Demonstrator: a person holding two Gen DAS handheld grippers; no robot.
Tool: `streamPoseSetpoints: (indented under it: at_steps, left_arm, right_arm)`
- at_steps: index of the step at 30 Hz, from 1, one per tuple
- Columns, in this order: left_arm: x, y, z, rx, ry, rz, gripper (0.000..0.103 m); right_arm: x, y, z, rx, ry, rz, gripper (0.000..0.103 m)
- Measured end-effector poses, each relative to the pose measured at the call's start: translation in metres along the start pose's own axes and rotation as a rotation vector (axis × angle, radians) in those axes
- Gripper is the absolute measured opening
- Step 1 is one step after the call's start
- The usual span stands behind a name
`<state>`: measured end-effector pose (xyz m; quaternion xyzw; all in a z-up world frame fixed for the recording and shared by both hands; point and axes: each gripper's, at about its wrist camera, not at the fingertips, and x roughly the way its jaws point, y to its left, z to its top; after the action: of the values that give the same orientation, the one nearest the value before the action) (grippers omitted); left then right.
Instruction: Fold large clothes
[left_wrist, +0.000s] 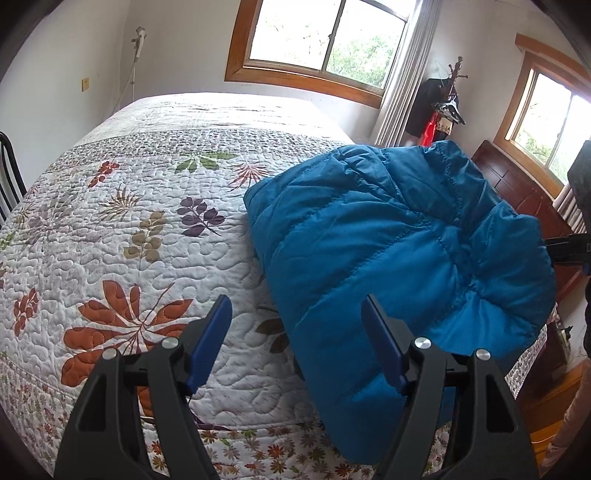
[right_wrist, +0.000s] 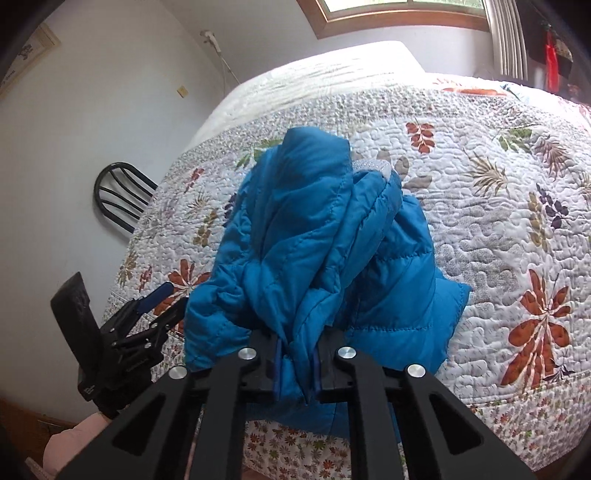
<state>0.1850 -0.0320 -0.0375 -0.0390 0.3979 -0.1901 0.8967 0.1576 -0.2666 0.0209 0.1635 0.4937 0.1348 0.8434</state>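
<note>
My right fingers (right_wrist: 275, 363) are clamped tight on a bunched fold of the blue puffer jacket (right_wrist: 317, 236), the fabric pinched between the blue pads at the lower centre of the right wrist view, with quilted folds rising up and away from my right gripper (right_wrist: 295, 369). Over on the other side, my left gripper (left_wrist: 295, 321) stands wide apart and empty, its blue-padded fingers (left_wrist: 210, 336) framing bare quilt and the jacket's near edge at the bottom of the left wrist view, touching neither as far as I can see. The jacket sits heaped near the front edge of the bed, filling the right half of the left view, on the white floral quilt (left_wrist: 129, 229) with its orange and purple leaf prints. From the right view I catch my left gripper (right_wrist: 155, 302) at the lower left, just beside the jacket's edge. A black chair back (right_wrist: 122, 195) stands against the wall at left, and a wood-framed window (left_wrist: 317, 40) glows at top.
</note>
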Motion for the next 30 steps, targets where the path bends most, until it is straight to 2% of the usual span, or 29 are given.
streamPoseSetpoints:
  at_steps: [7,13,17,19,21,23,27,30]
  left_arm:
    - [0.006,-0.022,-0.001,0.031,0.01,-0.015,0.072]
    - [0.027,-0.047,-0.008,0.063,0.052,-0.026,0.072]
    - [0.039,-0.064,-0.01,0.112,0.036,0.009,0.075]
    - [0.046,-0.068,-0.01,0.123,0.051,0.014,0.075]
    - [0.052,-0.07,-0.01,0.117,0.068,0.01,0.074]
    - [0.053,-0.072,-0.01,0.125,0.066,0.013,0.074]
    - [0.051,-0.078,-0.01,0.141,0.061,0.031,0.073]
    - [0.05,-0.078,-0.009,0.137,0.065,0.034,0.073]
  right_arm:
    - [-0.018,-0.041,-0.024,0.091,-0.043,0.037,0.011]
    - [0.013,-0.12,-0.053,0.302,-0.026,0.119,0.012]
    - [0.033,-0.144,-0.069,0.356,-0.009,0.156,0.013]
    - [0.035,-0.144,-0.07,0.338,0.002,0.15,0.015]
    - [0.03,-0.137,-0.068,0.293,0.004,0.123,0.021]
    - [0.013,-0.128,-0.066,0.253,-0.016,0.063,0.035]
    - [-0.033,-0.088,-0.061,0.099,-0.102,-0.078,0.036]
    - [-0.053,-0.059,-0.049,0.003,-0.133,-0.072,0.036]
